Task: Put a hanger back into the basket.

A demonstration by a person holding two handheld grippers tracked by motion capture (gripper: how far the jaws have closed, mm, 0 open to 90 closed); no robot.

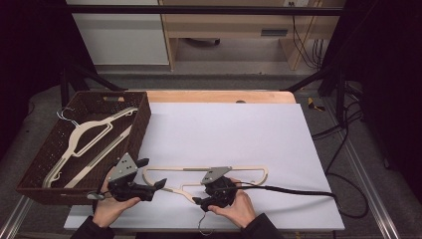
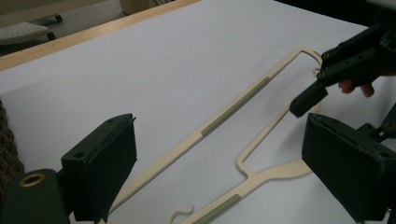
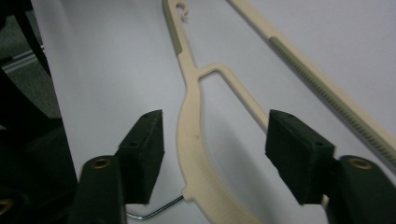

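Note:
A cream plastic hanger [image 1: 199, 170] lies flat on the white sheet near the front edge, its metal hook [image 1: 201, 219] toward the person. My right gripper [image 1: 201, 198] hangs low over the hanger's neck [image 3: 192, 135], which sits between the two pads without touching either. It is open. My left gripper [image 1: 152, 173] is at the hanger's left end, also open. In the left gripper view [image 2: 226, 170] the hanger's long bar [image 2: 233, 107] runs across the sheet beyond the wide-apart jaws, and the other gripper [image 2: 322, 84] shows at the upper right.
A dark woven basket [image 1: 144, 124] stands at the left, partly off the sheet, with two more cream hangers [image 1: 84, 137] inside. A black cable [image 1: 293, 190] trails right from the right gripper. The wooden table edge [image 1: 219, 95] lies at the back.

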